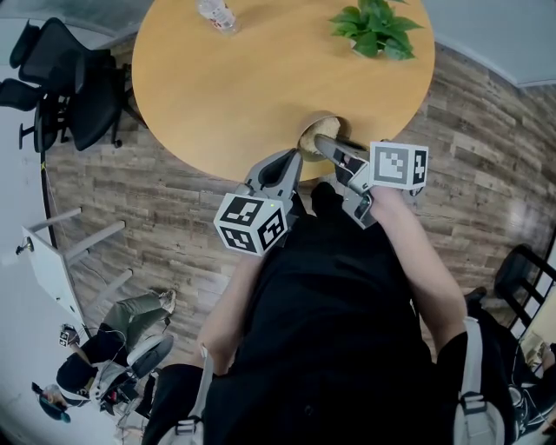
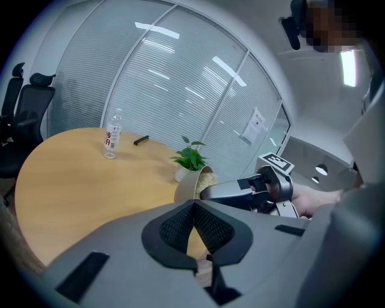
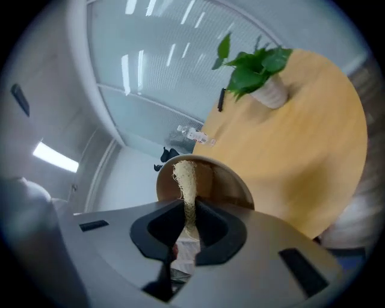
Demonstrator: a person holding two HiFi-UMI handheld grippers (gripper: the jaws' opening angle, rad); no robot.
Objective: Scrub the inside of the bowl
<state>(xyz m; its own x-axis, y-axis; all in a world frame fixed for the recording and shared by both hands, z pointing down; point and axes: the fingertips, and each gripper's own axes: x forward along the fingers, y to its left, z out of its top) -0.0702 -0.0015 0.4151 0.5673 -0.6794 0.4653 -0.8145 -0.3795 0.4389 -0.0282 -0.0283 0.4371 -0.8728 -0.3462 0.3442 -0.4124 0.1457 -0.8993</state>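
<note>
I've got the bowl point(image 1: 316, 133) off the surface at the near edge of the round table point(image 1: 243, 87), tipped onto its side so its mouth faces toward the right gripper point(image 3: 187, 216). It is a small, thin-walled bowl, tan and matte like wood or bamboo, with a smooth rounded outer wall. The left gripper point(image 2: 194, 206) reaches forward and slightly down from my left, its black ribbed pads clamped together on the bowl's rim. The right gripper comes in from the other side, angled a little downward, with its marker cube turned up toward the head camera. Its jaws pinch a loofah scrubber point(image 3: 185, 180), a pale, coarse, fibrous strip that stands out past the pads and lies against the inner wall of the bowl. The table top is warm, even wood-toned laminate. A leafy potted plant point(image 1: 375, 26) and a clear water bottle point(image 1: 217, 13) sit well apart at its far side.
</note>
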